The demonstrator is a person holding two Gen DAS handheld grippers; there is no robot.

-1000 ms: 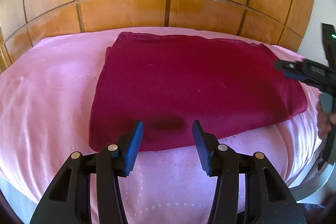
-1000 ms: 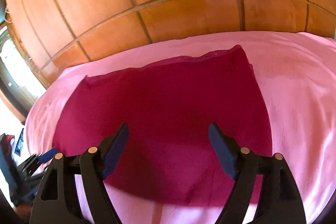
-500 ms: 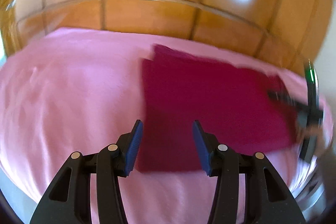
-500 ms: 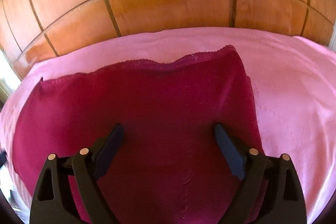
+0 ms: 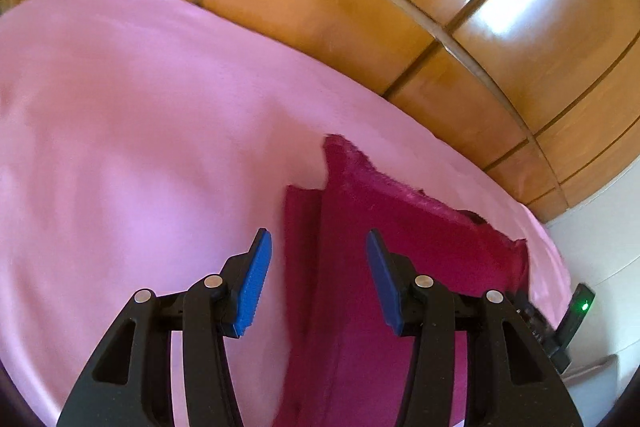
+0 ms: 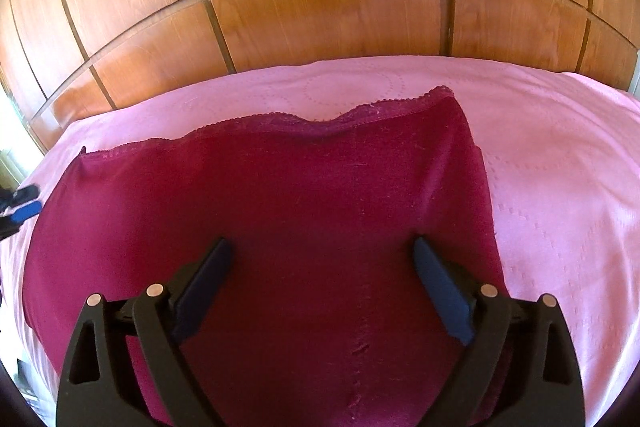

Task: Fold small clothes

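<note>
A dark red garment (image 6: 280, 211) with a lace-trimmed far edge lies folded flat on the pink bedspread (image 6: 560, 163). My right gripper (image 6: 322, 247) hovers over its near half. Its jaws are opening wide, and only flat cloth lies under the gap, not pinched. My left gripper (image 5: 318, 243) stands open above the garment's left edge (image 5: 304, 267), where a lower layer sticks out beside the top fold; its pads press on nothing. The left gripper's blue fingertips (image 6: 22, 213) show at the left rim of the right wrist view.
A wooden panelled headboard (image 6: 320, 7) rises behind the bed. Bare pink bedspread (image 5: 140, 147) stretches to the left of the garment. The right gripper's black housing with a green light (image 5: 578, 311) sits at the garment's right end, in front of a white wall (image 5: 600, 247).
The left gripper swept left and rolled, so the garment now lies at the lower right of its view. The right gripper's jaws widened and it moved in closer over the garment.
</note>
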